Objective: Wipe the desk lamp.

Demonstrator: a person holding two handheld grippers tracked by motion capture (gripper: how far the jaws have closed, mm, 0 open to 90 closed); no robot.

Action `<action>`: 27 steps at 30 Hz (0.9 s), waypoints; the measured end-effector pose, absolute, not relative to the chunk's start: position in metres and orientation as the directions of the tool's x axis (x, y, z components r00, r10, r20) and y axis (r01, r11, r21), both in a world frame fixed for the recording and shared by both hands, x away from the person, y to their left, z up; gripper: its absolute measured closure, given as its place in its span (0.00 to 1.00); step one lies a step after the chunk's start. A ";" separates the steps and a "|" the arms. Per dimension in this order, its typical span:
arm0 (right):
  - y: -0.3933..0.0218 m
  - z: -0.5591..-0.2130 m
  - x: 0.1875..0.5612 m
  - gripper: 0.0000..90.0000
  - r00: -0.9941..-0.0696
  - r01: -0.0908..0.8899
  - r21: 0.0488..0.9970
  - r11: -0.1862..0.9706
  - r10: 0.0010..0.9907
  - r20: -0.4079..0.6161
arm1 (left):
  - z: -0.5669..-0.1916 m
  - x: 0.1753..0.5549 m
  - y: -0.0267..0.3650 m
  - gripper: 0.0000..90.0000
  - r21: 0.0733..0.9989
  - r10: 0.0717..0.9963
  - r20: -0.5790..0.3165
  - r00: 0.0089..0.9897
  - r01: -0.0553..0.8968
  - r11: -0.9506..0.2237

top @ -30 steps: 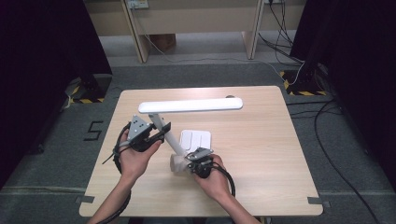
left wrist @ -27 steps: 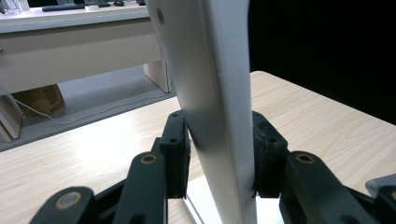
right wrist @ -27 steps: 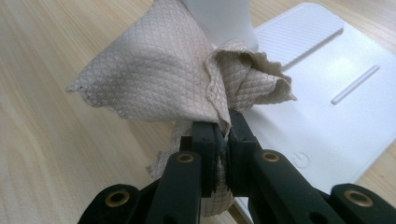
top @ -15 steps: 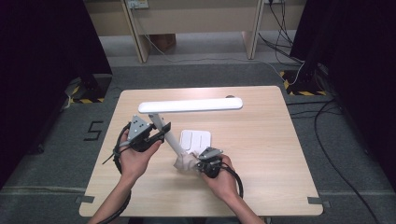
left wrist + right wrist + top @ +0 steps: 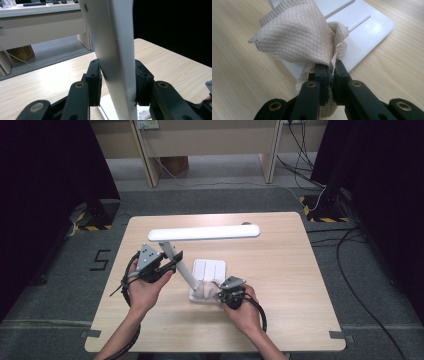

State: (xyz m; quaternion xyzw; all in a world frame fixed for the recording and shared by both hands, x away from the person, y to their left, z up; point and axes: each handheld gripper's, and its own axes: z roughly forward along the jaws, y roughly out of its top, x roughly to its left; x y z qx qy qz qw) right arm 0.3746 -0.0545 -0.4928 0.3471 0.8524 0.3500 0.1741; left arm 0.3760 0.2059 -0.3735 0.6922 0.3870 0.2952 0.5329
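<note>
At the near edge of the table point(image 5: 280, 320), the right gripper point(image 5: 226, 292) pinches a beige cloth point(image 5: 297, 37) tight between its jaws, the cloth bunched on the white base point(image 5: 210, 269) of a desk lamp. Just beyond, to the left, the left gripper point(image 5: 167, 264) clamps the lamp's slanting white arm point(image 5: 112, 50). Farther back, the lamp's long head point(image 5: 204, 233) lies level above the tabletop.

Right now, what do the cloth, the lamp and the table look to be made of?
Cloth: soft woven fabric, beige, with a fine grid texture and limp folds. Lamp: probably smooth white plastic, faintly glossy; painted metal is possible. Table: pale wood-grain top, likely laminate, matte.
</note>
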 end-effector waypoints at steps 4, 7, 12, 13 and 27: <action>-0.057 -0.485 0.375 0.95 -0.679 0.475 0.743 0.472 0.733 -0.032 | -0.374 0.376 0.205 0.70 0.967 0.853 0.000 0.523 0.217 -0.133; -0.048 -0.472 0.380 0.95 -0.680 0.437 0.774 0.458 0.732 -0.049 | -0.374 0.375 0.205 0.70 0.967 0.855 0.001 0.518 0.217 -0.133; -0.033 -0.467 0.384 0.94 -0.691 0.421 0.781 0.461 0.721 -0.053 | -0.374 0.375 0.205 0.70 0.967 0.855 0.002 0.519 0.217 -0.134; -0.030 -0.467 0.385 0.94 -0.698 0.415 0.781 0.466 0.714 -0.055 | -0.374 0.375 0.205 0.70 0.967 0.855 0.002 0.519 0.217 -0.134; -0.006 -0.485 0.396 0.95 -0.686 0.453 0.770 0.449 0.727 -0.020 | -0.374 0.375 0.204 0.70 0.966 0.855 0.008 0.519 0.216 -0.141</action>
